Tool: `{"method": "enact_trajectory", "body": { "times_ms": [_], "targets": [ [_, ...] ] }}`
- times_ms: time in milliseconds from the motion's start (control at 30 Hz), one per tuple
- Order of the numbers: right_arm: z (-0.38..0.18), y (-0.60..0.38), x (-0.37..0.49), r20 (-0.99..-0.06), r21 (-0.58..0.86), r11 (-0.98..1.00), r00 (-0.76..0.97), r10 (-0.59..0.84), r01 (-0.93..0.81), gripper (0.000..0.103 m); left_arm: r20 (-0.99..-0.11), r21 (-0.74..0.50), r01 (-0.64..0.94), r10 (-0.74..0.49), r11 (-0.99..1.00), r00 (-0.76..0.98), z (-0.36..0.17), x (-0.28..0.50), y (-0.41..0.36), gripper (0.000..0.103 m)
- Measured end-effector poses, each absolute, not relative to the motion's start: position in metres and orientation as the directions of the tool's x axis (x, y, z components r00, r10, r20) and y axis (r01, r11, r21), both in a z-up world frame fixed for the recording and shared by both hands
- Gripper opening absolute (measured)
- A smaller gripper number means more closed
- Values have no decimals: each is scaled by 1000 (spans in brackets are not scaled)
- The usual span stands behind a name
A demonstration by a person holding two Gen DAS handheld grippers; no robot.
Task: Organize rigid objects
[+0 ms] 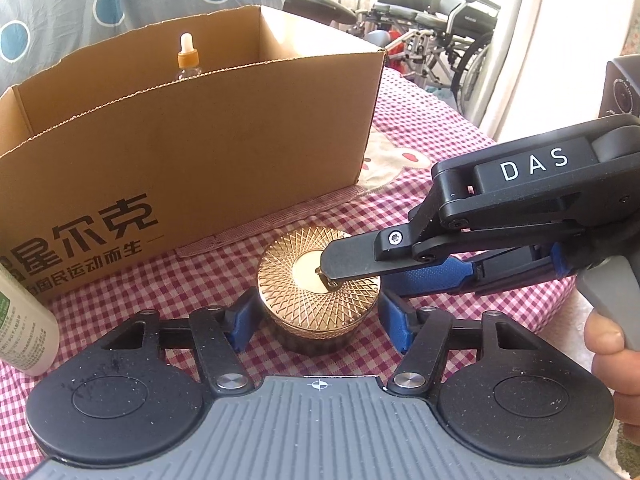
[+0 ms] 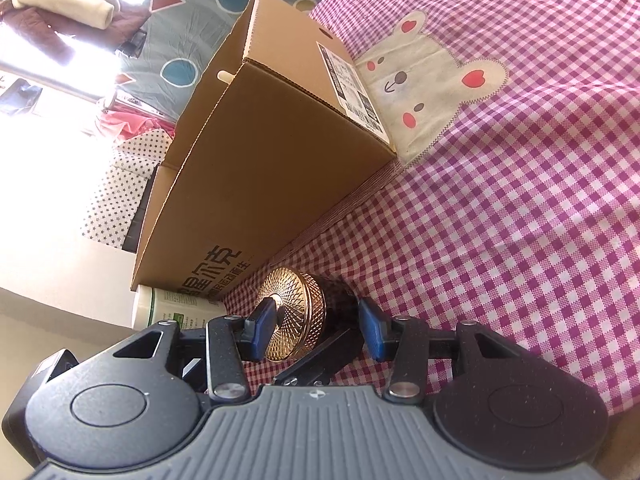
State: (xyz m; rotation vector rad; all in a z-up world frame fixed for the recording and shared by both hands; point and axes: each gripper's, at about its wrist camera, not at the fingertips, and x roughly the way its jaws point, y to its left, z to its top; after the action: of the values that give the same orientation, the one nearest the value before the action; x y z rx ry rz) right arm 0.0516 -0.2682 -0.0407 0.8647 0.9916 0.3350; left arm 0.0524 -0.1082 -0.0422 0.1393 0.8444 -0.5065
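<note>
A round jar with a gold patterned lid (image 1: 318, 282) stands on the checked cloth in front of an open cardboard box (image 1: 192, 148). My left gripper (image 1: 316, 320) is open, its blue pads either side of the jar with small gaps. My right gripper (image 1: 352, 276) comes in from the right, turned on its side, with one finger over the lid and the other beside the jar near the cloth. In the right wrist view the jar (image 2: 296, 312) lies between the right gripper's (image 2: 316, 330) open pads, one pad (image 2: 262, 330) against the lid.
A dropper bottle with an orange collar (image 1: 187, 56) stands inside the box. A white bottle with green print (image 1: 24, 320) stands at the left by the box, also in the right wrist view (image 2: 172, 308). A rabbit patch (image 2: 424, 80) is on the cloth. Wheelchairs stand beyond the table.
</note>
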Motion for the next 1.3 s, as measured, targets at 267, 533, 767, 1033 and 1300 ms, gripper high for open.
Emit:
{"method": "enact_trajectory", "body": {
  "times_ms": [267, 533, 767, 1033, 1300],
  "targets": [
    [-41, -269, 57, -588, 767, 629, 535, 607, 130, 49, -754, -82, 475, -366, 876, 545, -42, 62, -112, 62],
    [-42, -271, 58, -589, 768, 626, 531, 609, 133, 51, -765, -85, 471, -360, 878, 533, -44, 68, -114, 63],
    [-43, -271, 59, -593, 765, 631, 528, 608, 131, 51, -772, -73, 471, -349, 879, 531, -47, 70, -115, 64],
    [-42, -270, 59, -595, 761, 637, 525, 608, 125, 51, -770, -56, 473, -340, 879, 540, -50, 67, -118, 61],
    [-41, -266, 60, -597, 757, 643, 522, 609, 117, 51, -763, -46, 468, -334, 882, 553, -50, 64, -118, 57]
  ]
}}
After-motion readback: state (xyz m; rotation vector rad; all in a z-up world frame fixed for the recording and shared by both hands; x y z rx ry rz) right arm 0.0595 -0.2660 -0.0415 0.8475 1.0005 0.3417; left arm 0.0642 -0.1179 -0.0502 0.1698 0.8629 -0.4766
